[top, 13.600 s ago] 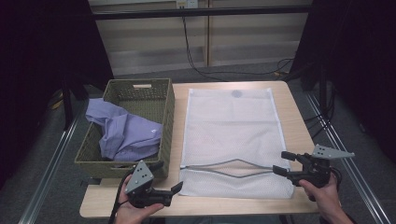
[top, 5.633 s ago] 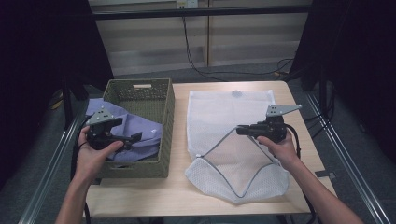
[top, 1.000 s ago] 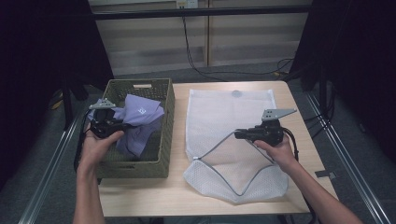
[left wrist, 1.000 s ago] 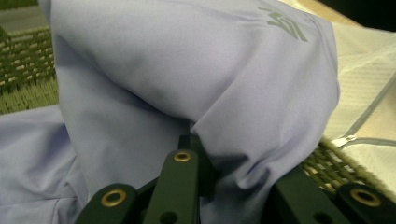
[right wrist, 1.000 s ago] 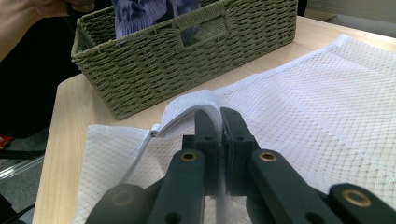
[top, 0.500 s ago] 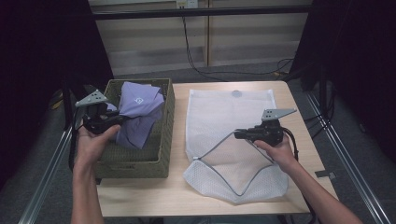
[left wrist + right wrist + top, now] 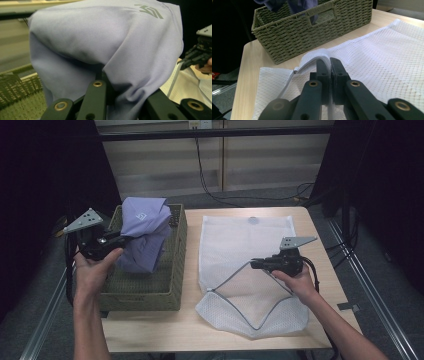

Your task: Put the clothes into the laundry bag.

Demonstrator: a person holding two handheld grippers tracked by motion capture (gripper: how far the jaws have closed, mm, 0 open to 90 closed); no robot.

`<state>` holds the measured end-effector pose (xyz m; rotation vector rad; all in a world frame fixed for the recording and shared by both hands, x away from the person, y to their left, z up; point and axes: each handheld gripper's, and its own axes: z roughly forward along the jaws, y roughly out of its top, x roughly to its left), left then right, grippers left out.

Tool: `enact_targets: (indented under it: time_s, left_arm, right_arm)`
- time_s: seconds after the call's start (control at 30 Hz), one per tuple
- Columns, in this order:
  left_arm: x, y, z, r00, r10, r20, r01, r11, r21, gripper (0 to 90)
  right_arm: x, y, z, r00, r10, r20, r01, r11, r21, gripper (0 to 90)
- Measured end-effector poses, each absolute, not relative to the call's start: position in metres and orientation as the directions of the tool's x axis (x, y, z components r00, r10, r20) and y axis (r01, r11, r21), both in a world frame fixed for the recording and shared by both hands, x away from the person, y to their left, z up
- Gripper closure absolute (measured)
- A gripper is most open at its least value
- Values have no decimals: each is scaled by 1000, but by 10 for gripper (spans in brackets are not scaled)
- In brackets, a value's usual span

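— What have you got in your left gripper (image 7: 121, 240)?

— My jaws there are clamped on a fold of the soft lilac cloth garment (image 7: 145, 235). It hangs in a bunch from them, raised over the far half of the woven olive-green wicker basket (image 7: 150, 292), with its lower end down inside the basket walls. In my left gripper view the lilac fabric (image 7: 105, 50) drapes right over my black jaws.

— And your right gripper (image 7: 254, 264)?

— Pinched tight on the zipped rim of the white mesh laundry bag (image 7: 245, 235). In my right gripper view the two jaws meet on that pale edge (image 7: 322, 56) and hold it lifted off the light wooden table (image 7: 320, 245), so the bag's mouth gapes toward me.

— Where does the bag lie?

— Flat on the table, just beside the basket, on its right.
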<state>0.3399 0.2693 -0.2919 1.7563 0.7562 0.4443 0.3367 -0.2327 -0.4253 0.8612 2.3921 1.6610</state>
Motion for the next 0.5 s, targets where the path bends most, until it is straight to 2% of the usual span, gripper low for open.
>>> enact_targets:
  time_s: [0.5]
  left_arm:
    - [330,274,-278,705,705,-79,195,-87,977,827]
  right_arm:
    - [336,-233,-425,-834,502,228,389,242,889,875]
